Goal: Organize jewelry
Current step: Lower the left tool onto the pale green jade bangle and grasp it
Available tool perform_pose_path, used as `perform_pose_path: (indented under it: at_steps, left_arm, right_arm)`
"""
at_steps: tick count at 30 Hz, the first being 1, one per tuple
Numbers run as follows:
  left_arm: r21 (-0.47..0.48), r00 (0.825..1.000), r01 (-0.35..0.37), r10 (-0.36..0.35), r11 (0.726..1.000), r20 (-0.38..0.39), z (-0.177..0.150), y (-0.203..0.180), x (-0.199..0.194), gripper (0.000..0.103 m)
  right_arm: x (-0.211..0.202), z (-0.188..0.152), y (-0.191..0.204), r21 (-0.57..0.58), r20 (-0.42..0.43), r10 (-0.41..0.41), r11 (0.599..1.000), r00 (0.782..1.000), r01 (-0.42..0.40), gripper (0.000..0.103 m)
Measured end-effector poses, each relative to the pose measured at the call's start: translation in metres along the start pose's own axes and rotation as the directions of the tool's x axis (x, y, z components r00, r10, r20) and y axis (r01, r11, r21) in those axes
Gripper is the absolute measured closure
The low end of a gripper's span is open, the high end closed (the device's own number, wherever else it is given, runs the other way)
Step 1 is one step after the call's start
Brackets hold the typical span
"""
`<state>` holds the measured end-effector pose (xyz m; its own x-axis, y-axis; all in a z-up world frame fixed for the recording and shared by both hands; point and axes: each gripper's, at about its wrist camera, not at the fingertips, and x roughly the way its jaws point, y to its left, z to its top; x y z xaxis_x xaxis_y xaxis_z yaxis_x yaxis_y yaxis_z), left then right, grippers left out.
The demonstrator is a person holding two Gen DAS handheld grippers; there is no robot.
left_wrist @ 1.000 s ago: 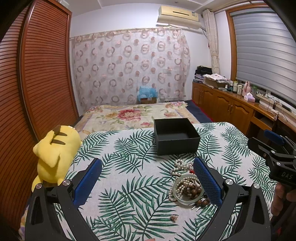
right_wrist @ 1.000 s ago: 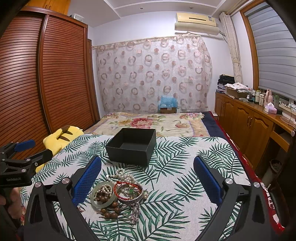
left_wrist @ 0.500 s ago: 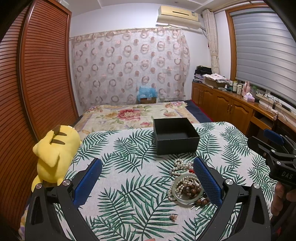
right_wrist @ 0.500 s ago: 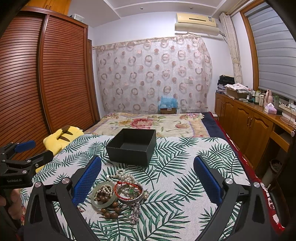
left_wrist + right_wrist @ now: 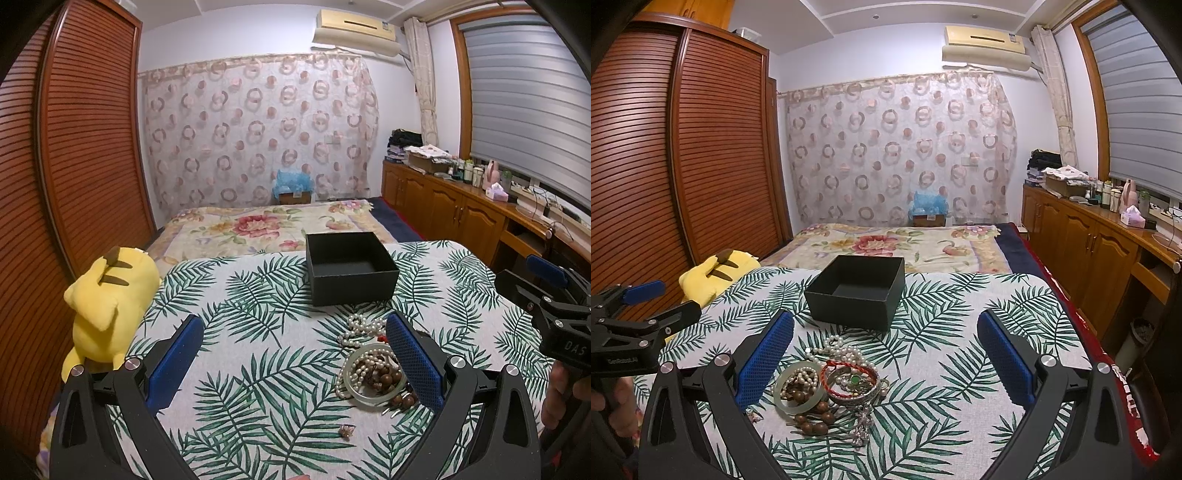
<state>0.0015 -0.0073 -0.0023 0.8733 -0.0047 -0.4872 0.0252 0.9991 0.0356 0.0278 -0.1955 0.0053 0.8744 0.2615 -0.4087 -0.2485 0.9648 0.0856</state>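
A pile of jewelry point(image 5: 831, 384) lies on the palm-leaf cloth: a pale jade bangle point(image 5: 798, 391), a pearl strand point(image 5: 834, 347), a red cord bracelet point(image 5: 849, 373), a silver bangle and brown wooden beads point(image 5: 812, 424). An open black box point(image 5: 857, 291) stands just behind it, empty. My right gripper point(image 5: 884, 365) is open above the pile's near side. In the left wrist view the pile point(image 5: 373, 369) sits by the right finger of my open left gripper point(image 5: 293, 365), and the box point(image 5: 351, 271) is beyond. A small loose trinket point(image 5: 347, 431) lies near the front.
A yellow plush toy point(image 5: 107, 306) rests at the cloth's left edge. The table point(image 5: 997, 295) ends at the bed point(image 5: 886, 243) behind. A wooden wardrobe point(image 5: 683, 166) stands left, cabinets point(image 5: 1089, 251) right. A hand point(image 5: 561, 391) holds the other gripper at the right.
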Motion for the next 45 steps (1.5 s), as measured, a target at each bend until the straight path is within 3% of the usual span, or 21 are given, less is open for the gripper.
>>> perform_pose_path:
  at_steps: [10, 15, 20, 22, 31, 36, 43, 45]
  left_arm:
    - [0.013, 0.996, 0.055, -0.054, 0.998, -0.076, -0.017, -0.001, 0.024, 0.008]
    - [0.021, 0.986, 0.106, -0.103, 0.994, -0.129, -0.026, -0.003, 0.038, 0.007]
    - [0.026, 0.973, 0.153, -0.146, 0.988, -0.181, -0.036, -0.007, 0.053, 0.008]
    - [0.022, 0.963, 0.184, -0.176, 0.983, -0.205, -0.039, -0.01, 0.06, 0.008]
    - [0.01, 0.91, 0.306, -0.29, 0.952, -0.297, -0.045, -0.027, 0.089, 0.008]
    - [0.022, 0.885, 0.343, -0.315, 0.939, -0.343, -0.047, -0.037, 0.104, 0.019]
    - [0.022, 0.852, 0.377, -0.337, 0.926, -0.4, -0.051, -0.048, 0.122, 0.022]
    - [0.022, 0.846, 0.381, -0.338, 0.924, -0.413, -0.053, -0.049, 0.126, 0.03]
  right_arm:
    - [0.009, -0.005, 0.007, -0.014, -0.042, 0.016, 1.0, 0.999, -0.017, 0.003]
    - [0.018, -0.018, 0.001, -0.019, -0.079, 0.036, 0.999, 0.996, -0.038, 0.003]
    - [0.025, -0.03, -0.008, -0.008, -0.116, 0.051, 0.999, 0.992, -0.052, 0.01]
    - [0.029, -0.035, -0.011, -0.006, -0.136, 0.056, 0.998, 0.989, -0.057, 0.014]
    - [0.035, -0.048, -0.022, 0.006, -0.17, 0.047, 0.999, 0.984, -0.047, 0.014]
    - [0.037, -0.051, -0.028, 0.012, -0.182, 0.041, 0.999, 0.983, -0.039, 0.014]
    - [0.04, -0.054, -0.03, 0.008, -0.204, 0.05, 0.999, 0.978, -0.05, 0.014]
    - [0.041, -0.054, -0.029, 0.003, -0.209, 0.054, 0.998, 0.976, -0.055, 0.014]
